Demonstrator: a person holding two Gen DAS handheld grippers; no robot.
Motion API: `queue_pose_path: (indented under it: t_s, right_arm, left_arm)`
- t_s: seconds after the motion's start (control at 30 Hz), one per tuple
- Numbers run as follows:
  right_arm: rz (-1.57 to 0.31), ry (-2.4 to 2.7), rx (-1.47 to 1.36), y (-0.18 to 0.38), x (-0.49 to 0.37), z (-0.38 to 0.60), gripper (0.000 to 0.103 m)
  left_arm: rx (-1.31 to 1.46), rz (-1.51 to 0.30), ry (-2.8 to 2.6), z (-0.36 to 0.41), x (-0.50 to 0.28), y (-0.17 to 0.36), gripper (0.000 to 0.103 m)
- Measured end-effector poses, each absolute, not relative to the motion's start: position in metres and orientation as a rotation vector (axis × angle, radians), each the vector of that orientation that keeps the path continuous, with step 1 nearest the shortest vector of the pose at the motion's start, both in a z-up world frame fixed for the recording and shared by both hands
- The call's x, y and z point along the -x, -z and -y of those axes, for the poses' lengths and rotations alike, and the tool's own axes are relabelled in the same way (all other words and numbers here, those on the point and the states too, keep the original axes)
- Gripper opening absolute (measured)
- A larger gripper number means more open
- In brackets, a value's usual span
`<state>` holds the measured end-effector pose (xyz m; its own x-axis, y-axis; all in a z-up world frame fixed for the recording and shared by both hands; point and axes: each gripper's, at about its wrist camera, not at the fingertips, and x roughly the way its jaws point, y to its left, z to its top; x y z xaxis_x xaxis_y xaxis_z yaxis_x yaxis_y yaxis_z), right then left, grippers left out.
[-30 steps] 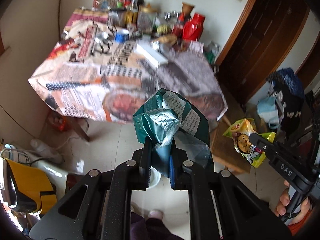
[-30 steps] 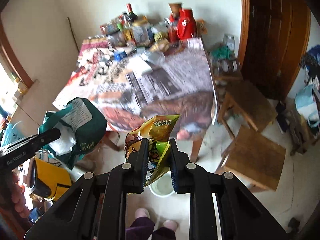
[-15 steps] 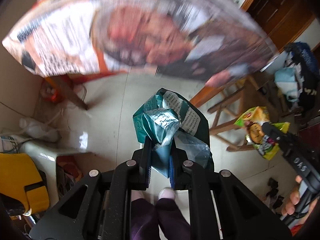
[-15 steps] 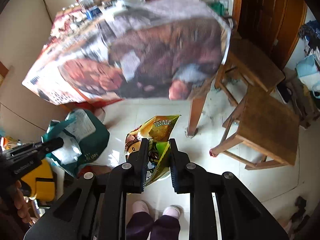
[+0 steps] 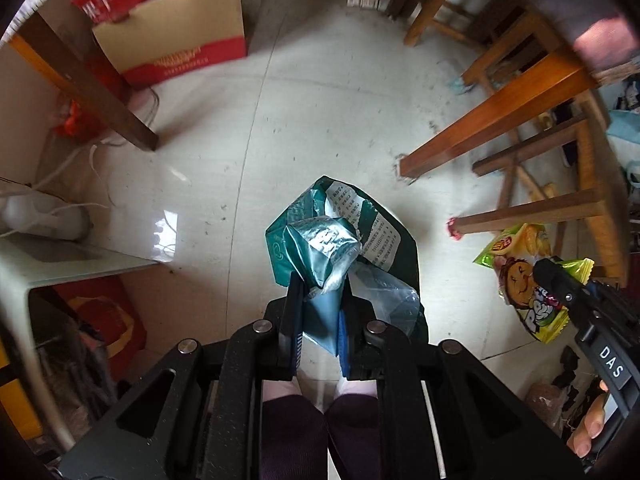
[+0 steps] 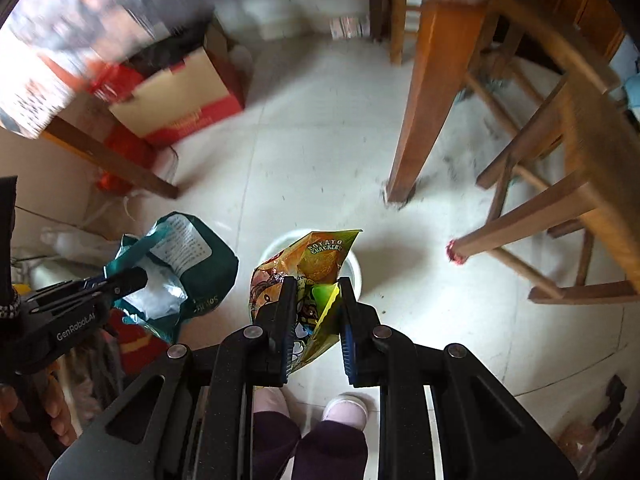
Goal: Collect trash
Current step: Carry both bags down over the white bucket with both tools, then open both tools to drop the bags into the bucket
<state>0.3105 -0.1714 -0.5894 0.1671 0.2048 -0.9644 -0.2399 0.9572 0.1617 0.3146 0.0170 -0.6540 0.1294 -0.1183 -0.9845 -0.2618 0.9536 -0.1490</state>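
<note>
Two wrappers, green bag (image 5: 340,240) and yellow packet (image 6: 316,276), each gripper-clamped.

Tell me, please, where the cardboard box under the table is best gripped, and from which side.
Grip the cardboard box by its upright back flap, coming from above: that thin raised edge suits narrow jaws, while the body looks too wide. Both grippers are full now.

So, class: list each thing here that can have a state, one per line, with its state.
left gripper: shut on the green bag
green bag: crumpled, torn open, held off the floor
right gripper: shut on the yellow snack bag
yellow snack bag: crumpled, held above the white bucket
white bucket: upright, open
cardboard box: open
</note>
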Motion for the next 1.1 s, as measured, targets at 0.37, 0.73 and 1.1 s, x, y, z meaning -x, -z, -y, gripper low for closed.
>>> queue_pose_path:
  t_s: [0.37,0.73,1.1]
  right_arm:
    - [-1.454,-0.315,0.057,0.704,-0.328,0.162,0.018]
    - [-1.549,-0.378,0.103,0.744,-0.321,0.145,0.036]
    - [-1.503,-0.358,0.087,0.697,-0.319,0.144,0.049]
  left_arm:
    - [0.412,-1.541,-0.13,-0.008,-0.325,0.794,0.013]
    - [0.454,-1.587,-0.14,0.0,-0.327,0.843,0.032]
    - [0.396,-1.574,-0.103,-0.005,-0.325,0.793,0.038]
